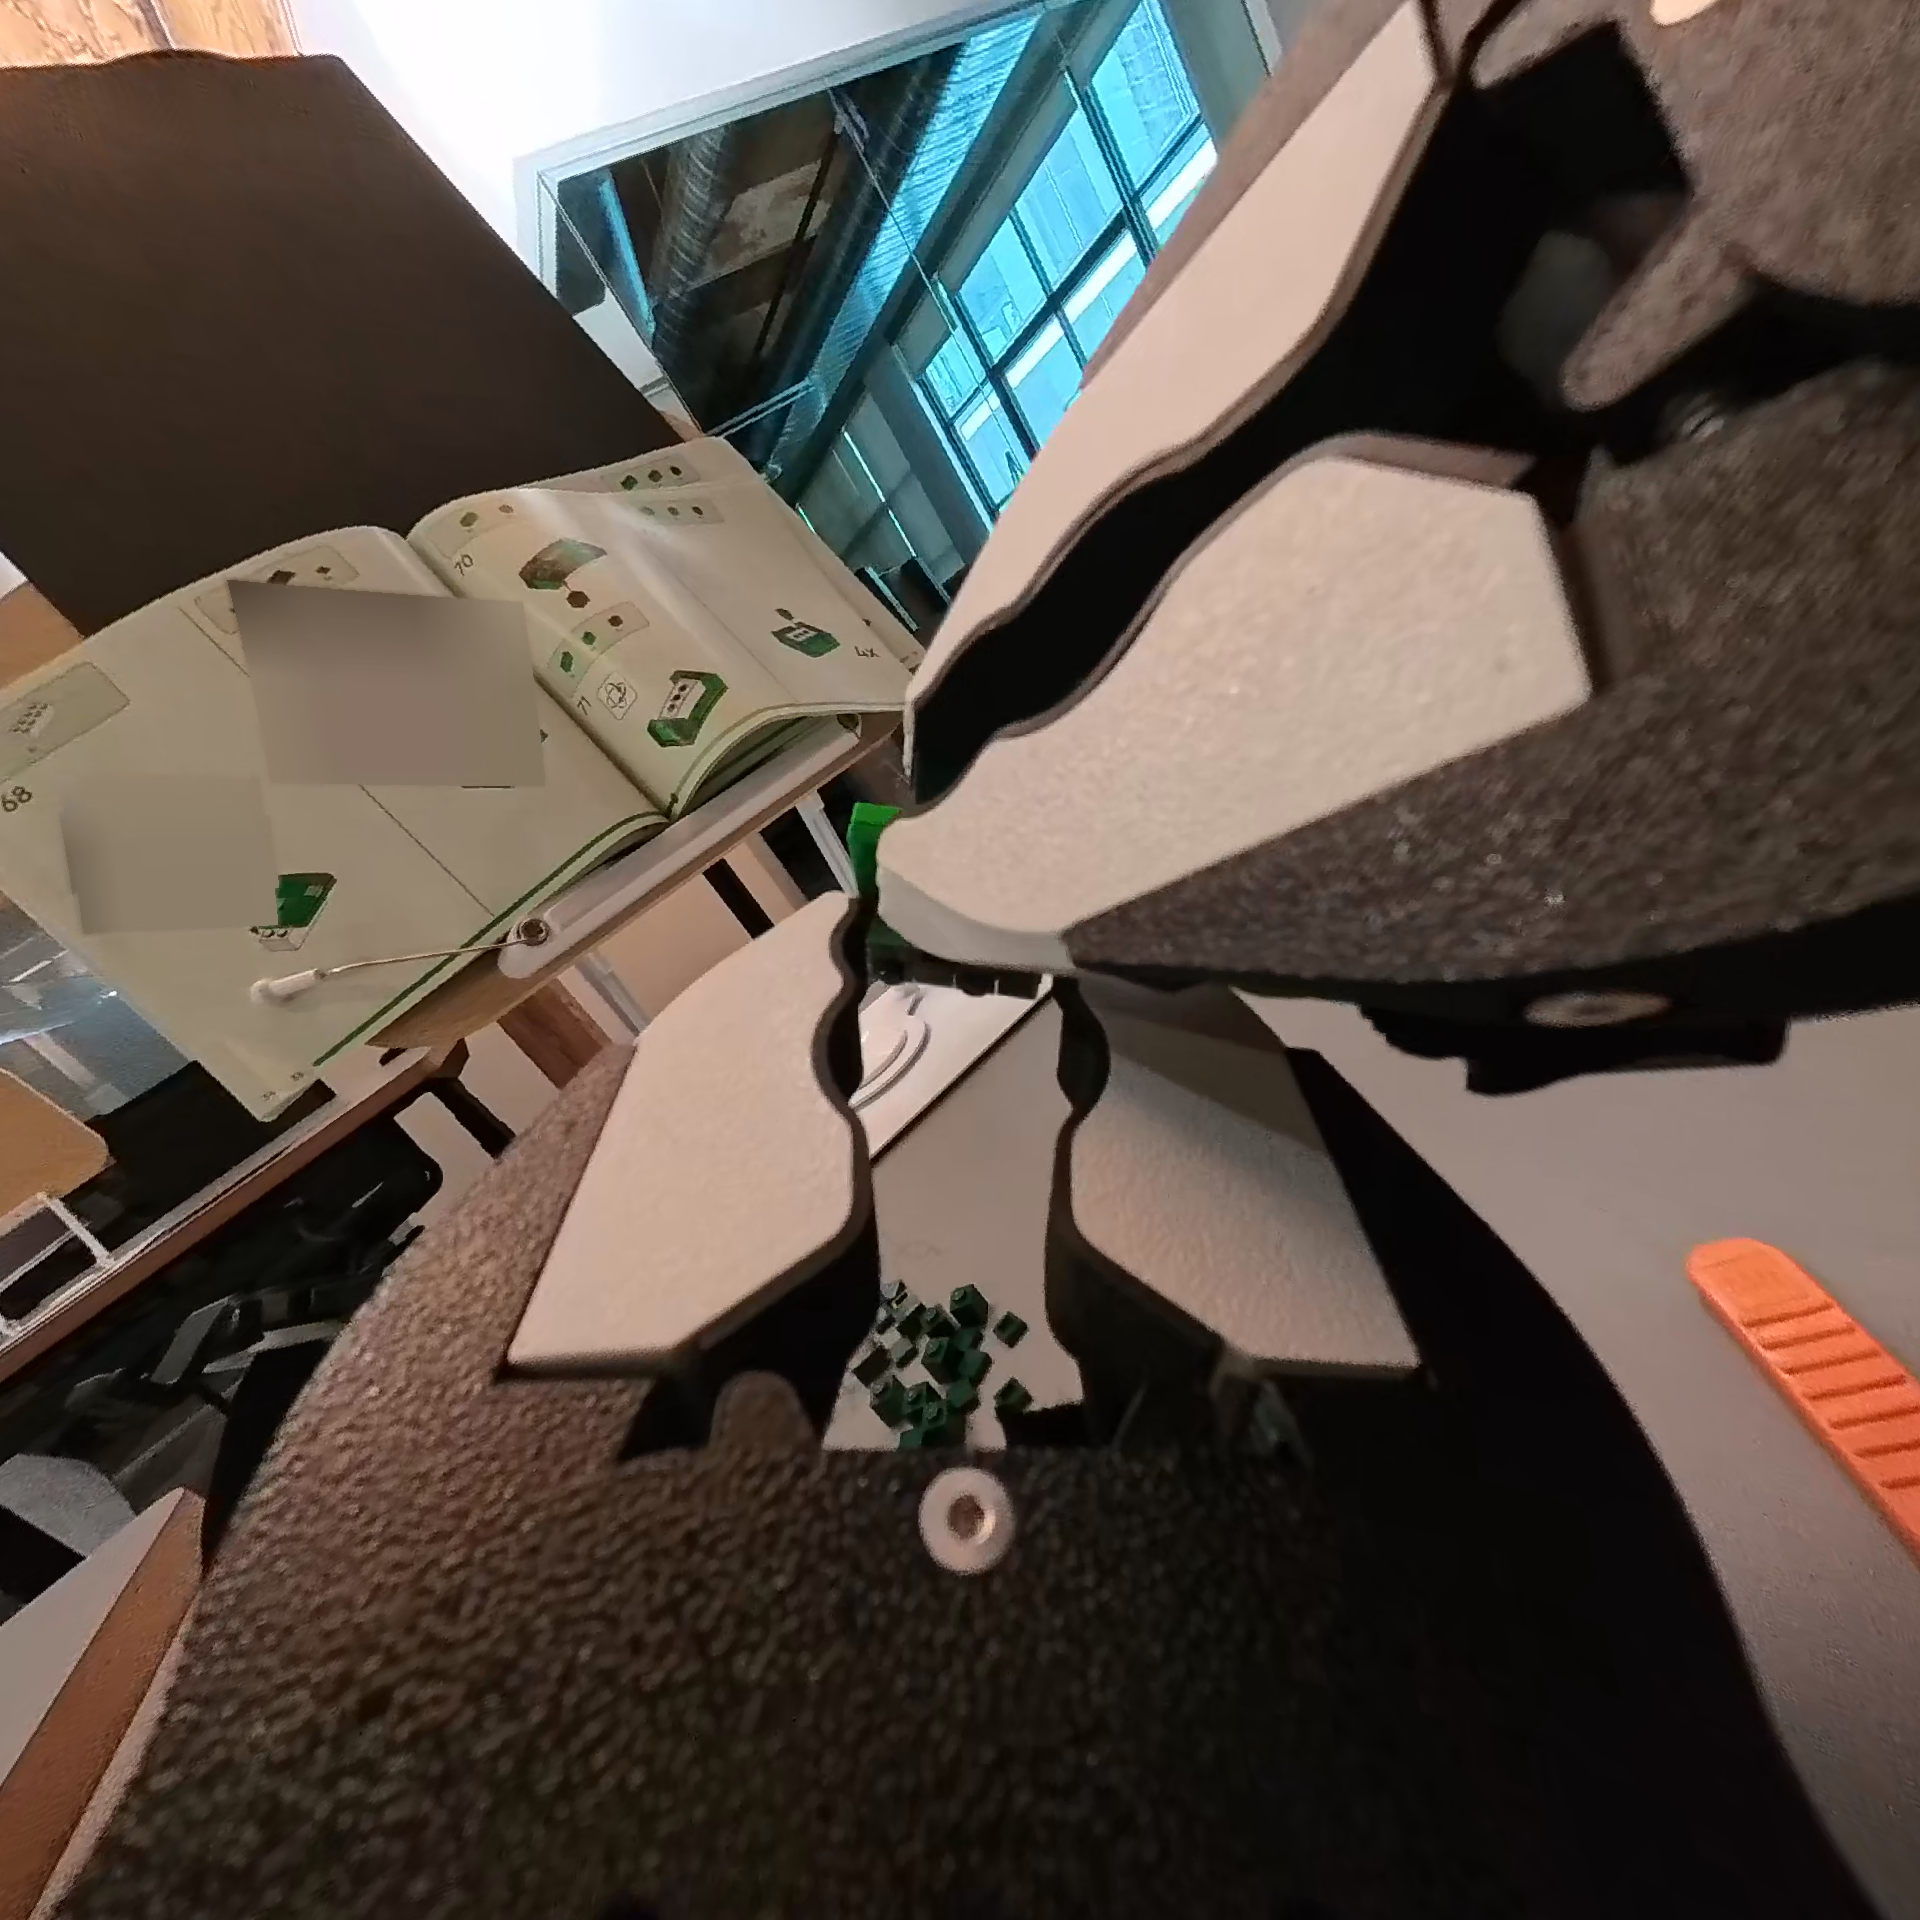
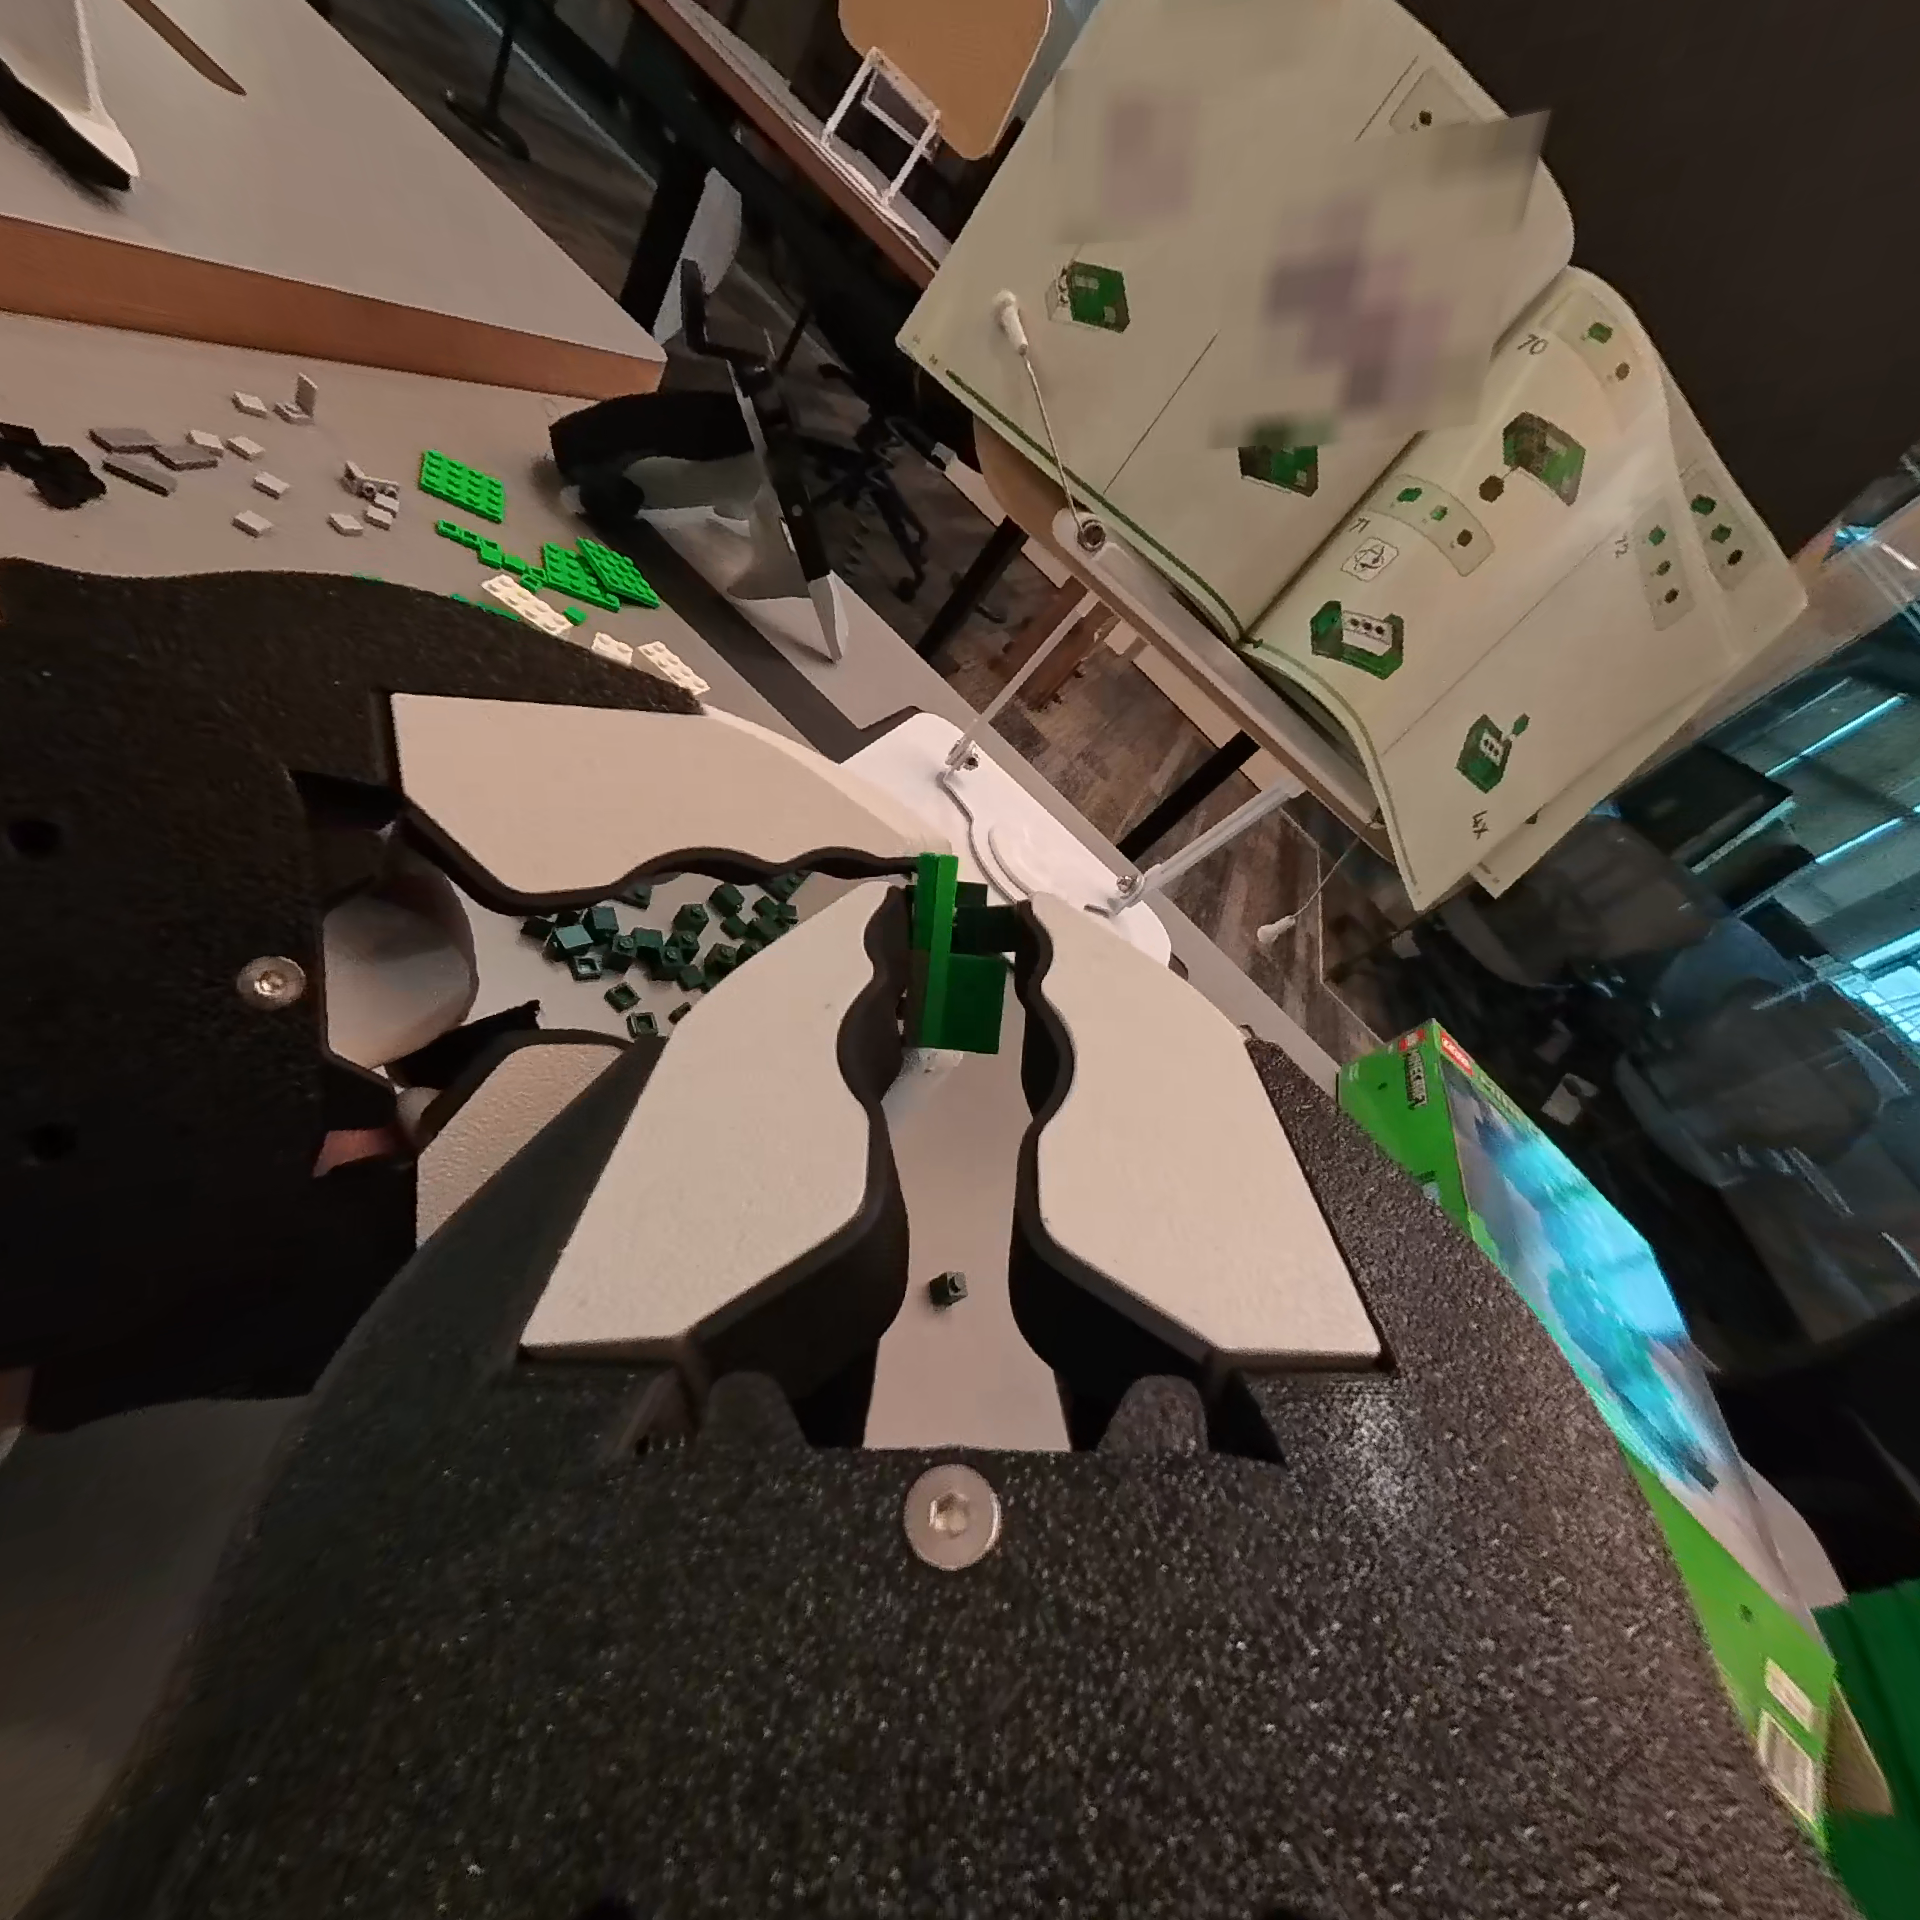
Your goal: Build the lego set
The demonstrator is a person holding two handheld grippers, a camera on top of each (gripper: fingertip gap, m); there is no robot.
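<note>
A: What do the fingers hold?

B: The right gripper [image 2: 956,935] is closed on a small green lego assembly [image 2: 961,971]; the left gripper [image 2: 894,868] pinches the same piece's upper edge.

A: And below them?

B: A grey tabletop [image 2: 312,249] with a pile of dark green studs [image 2: 665,935], bright green plates [image 2: 462,483] and grey pieces [image 2: 156,452]. An orange separator tool [image 1: 1818,1361] lies apart.

A: The room?

B: An open instruction booklet [image 2: 1351,436] rests on a stand [image 2: 1039,831], a green box [image 2: 1538,1247] stands beside, and windows [image 1: 1039,312] show behind.
</note>
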